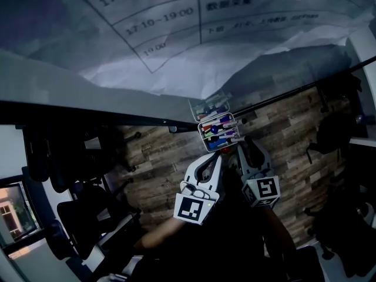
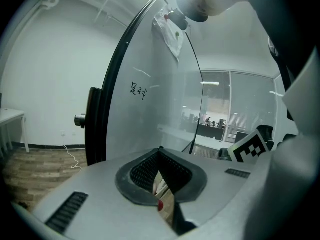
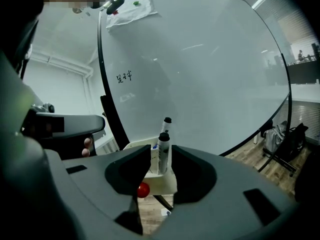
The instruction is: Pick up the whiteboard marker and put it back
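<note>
The whiteboard marker (image 3: 163,156) stands cap-up in the holder (image 3: 157,184) at the whiteboard's (image 3: 200,74) edge, at your twelve o'clock. Your right gripper (image 3: 160,159) has its fingers spread either side of it without pinching, which suits either a pickup or a release. Your left gripper (image 2: 160,156), at its nine o'clock, is clenched on nothing and kept clear.

A whiteboard (image 3: 200,74) fills most of what I see, with a few small handwritten characters (image 3: 124,76) near its black frame (image 2: 105,109). A printed timetable sheet (image 1: 176,34) lies against it. Below me are wood-plank flooring (image 1: 294,134), dark office chairs (image 1: 88,216) and a lit window (image 1: 14,216).
</note>
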Tool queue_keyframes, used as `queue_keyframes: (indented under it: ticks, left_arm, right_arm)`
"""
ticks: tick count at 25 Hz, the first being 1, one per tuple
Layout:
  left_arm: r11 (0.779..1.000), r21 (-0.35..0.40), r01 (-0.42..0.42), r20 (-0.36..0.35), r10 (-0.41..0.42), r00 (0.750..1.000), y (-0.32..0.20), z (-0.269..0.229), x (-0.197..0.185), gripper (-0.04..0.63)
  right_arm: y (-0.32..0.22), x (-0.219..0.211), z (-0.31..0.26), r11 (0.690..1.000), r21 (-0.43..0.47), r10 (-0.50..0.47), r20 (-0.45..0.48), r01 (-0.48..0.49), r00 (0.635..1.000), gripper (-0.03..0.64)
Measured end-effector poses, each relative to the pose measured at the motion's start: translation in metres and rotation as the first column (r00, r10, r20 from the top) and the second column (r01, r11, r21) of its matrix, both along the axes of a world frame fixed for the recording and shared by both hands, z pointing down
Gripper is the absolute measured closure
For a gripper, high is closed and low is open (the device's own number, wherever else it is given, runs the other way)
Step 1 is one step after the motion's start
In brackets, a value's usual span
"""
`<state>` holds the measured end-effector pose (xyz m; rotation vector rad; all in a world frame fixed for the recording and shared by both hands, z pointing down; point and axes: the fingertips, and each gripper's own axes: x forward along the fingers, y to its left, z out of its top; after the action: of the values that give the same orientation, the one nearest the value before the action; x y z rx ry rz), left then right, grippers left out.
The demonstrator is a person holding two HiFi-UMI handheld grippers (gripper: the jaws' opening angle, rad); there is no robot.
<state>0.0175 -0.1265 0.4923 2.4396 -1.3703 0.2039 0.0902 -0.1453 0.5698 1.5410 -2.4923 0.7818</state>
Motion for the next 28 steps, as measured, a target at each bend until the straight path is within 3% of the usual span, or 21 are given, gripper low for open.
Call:
queue_keyframes:
  ticks: [28]
  left_arm:
    - [0.999,-0.001,0.038,0.002,-0.038,0.999,0.001,-0.001,-0.015,0.588]
  right_arm:
    - [-0.009,-0.004,0.001,1.0,0.005,-0.007,-0.018,0.007,1.0,0.538]
